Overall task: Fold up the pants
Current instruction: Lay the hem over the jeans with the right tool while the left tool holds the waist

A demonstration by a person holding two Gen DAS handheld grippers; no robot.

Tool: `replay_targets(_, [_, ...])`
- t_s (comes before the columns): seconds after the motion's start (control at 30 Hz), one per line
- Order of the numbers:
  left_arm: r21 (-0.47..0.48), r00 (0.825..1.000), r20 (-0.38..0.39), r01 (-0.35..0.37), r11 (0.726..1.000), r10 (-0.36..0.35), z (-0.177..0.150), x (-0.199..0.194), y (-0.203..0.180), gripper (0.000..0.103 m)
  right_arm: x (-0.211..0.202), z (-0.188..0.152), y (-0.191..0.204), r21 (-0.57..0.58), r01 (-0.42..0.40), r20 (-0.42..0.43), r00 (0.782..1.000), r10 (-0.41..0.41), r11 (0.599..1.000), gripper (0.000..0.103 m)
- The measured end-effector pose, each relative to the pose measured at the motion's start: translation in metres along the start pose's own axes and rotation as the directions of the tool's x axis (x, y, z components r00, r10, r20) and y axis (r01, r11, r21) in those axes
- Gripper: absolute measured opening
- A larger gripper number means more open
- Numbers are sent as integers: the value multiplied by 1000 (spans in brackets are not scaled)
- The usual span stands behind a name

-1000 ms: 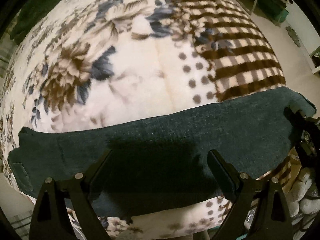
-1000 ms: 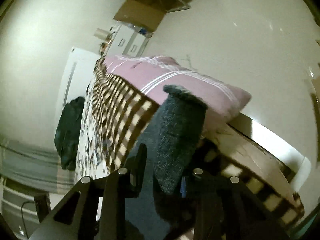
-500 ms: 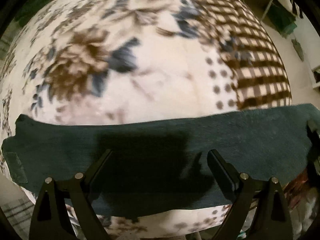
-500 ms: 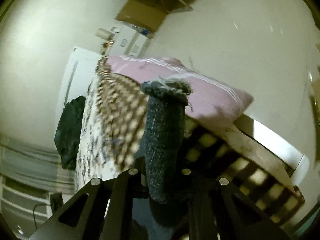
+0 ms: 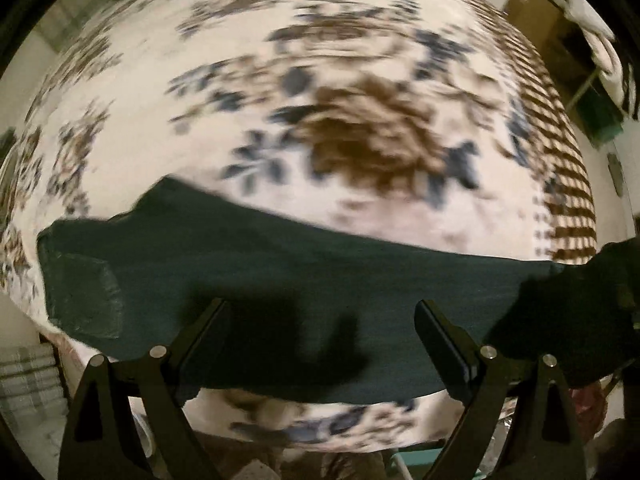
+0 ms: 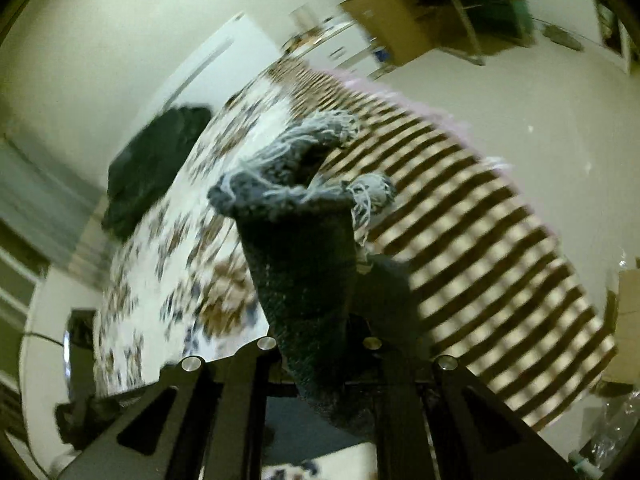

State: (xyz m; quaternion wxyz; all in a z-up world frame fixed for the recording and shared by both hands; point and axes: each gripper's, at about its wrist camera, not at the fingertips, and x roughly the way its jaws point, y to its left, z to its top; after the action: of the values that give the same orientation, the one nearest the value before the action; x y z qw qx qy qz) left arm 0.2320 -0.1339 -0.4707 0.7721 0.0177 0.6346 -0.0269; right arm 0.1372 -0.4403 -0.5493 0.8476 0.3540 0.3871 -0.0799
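Dark teal pants [image 5: 280,280] lie as a long band across the floral blanket [image 5: 280,100] on the bed. A back pocket [image 5: 84,296] shows at their left end. My left gripper [image 5: 320,332] hovers over the middle of the band, its fingers wide apart and open with nothing gripped. The band's right end rises into a dark blurred shape at the right edge. In the right wrist view my right gripper [image 6: 320,360] is shut on a pant leg [image 6: 300,272], which stands up between the jaws. Its frayed pale hem [image 6: 304,172] points away from the camera.
A checked brown-and-cream part of the blanket [image 6: 480,240] covers the bed's far side, with a pink pillow [image 6: 400,96] along its edge. A dark heap of clothing [image 6: 156,164] sits at a bed corner. A cardboard box [image 6: 400,20] and a rack stand on the pale floor beyond.
The right jaws closed on the pant leg and lifted it off the bed, rolling as they rose. The left gripper slid across the bed, still open, so the pants' pocket end now looks nearer.
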Motion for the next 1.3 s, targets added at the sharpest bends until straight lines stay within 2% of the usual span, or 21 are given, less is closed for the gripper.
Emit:
replay_targets(0.13, [-54,1000,4,-5,999,6,-4,-7,61,93,41,-45,72,-120,-5,-80,997,-5,993,12])
replay_targets(0.27, [-95,1000,0,-7,995,7,-4,-4,111,93,80,-97,131,-267,-5,-155,987,-38,964,12])
replay_targets(0.33, [-122,1000,-10,10,993,-11,-6,2,132,93,102,-126,153,-342,-11,-212,975,-65,940,12])
replay_targets(0.37, [-129,1000,-12,14,991,-15,-6,4,138,93,116,-141,162,-380,-14,-260,961,-92,925,13])
replay_targets(0.4, [-141,1000,-17,22,990,-24,-6,6,144,93,131,-157,169,-406,-17,-315,941,-123,914,22])
replay_targets(0.43, [-150,999,-19,34,988,-37,-6,8,149,93,137,-165,171,-416,-25,-340,931,-130,909,43])
replay_targets(0.47, [-157,999,-20,43,987,-47,-6,8,152,93,143,-174,174,-412,-63,-392,913,-114,909,54])
replay_targets(0.5, [-163,998,-20,51,985,-55,-6,9,153,93,144,-178,175,-386,-94,-435,896,-91,918,64])
replay_targets(0.53, [-165,998,-19,64,984,-68,-6,9,153,93,139,-178,174,-363,-112,-447,892,-68,925,64])
replay_targets(0.6, [-162,994,-19,103,981,-107,-5,10,144,93,121,-172,167,-317,-139,-445,895,-18,938,72])
replay_targets(0.67, [-156,988,-26,144,977,-150,-5,14,131,93,105,-159,152,-265,-129,-430,903,3,956,75])
replay_targets(0.8, [-116,980,-100,161,980,-173,-11,39,90,93,74,-126,99,-156,-28,-388,921,-35,987,75])
replay_targets(0.93, [-125,968,-185,146,981,-168,-21,74,64,91,69,-106,54,-129,95,-392,909,-139,987,75])
replay_targets(0.97, [-153,960,-204,164,975,-194,-24,83,62,87,70,-104,42,-117,117,-402,902,-155,986,75])
replay_targets(1.0, [-178,954,-207,183,967,-218,-27,86,62,66,72,-103,36,-108,121,-407,900,-155,987,75])
replay_targets(1.03, [-214,948,-204,199,956,-243,-30,89,64,26,73,-102,29,-99,122,-412,898,-152,988,75])
replay_targets(1.07, [-236,947,-203,201,951,-251,-33,91,67,9,74,-101,25,-102,130,-413,897,-161,986,75])
replay_targets(1.13, [-245,951,-193,193,950,-243,-39,90,72,3,75,-99,22,-118,132,-411,896,-169,984,75])
replay_targets(1.2, [-200,969,-174,140,970,-175,-46,85,79,3,75,-98,20,-128,133,-408,896,-175,983,75])
replay_targets(1.23, [-191,970,-196,109,976,-147,-50,86,85,3,76,-98,20,-130,135,-411,894,-177,982,75])
replay_targets(1.3, [-215,961,-235,91,972,-142,-57,89,98,4,78,-98,19,-125,139,-416,891,-179,982,75])
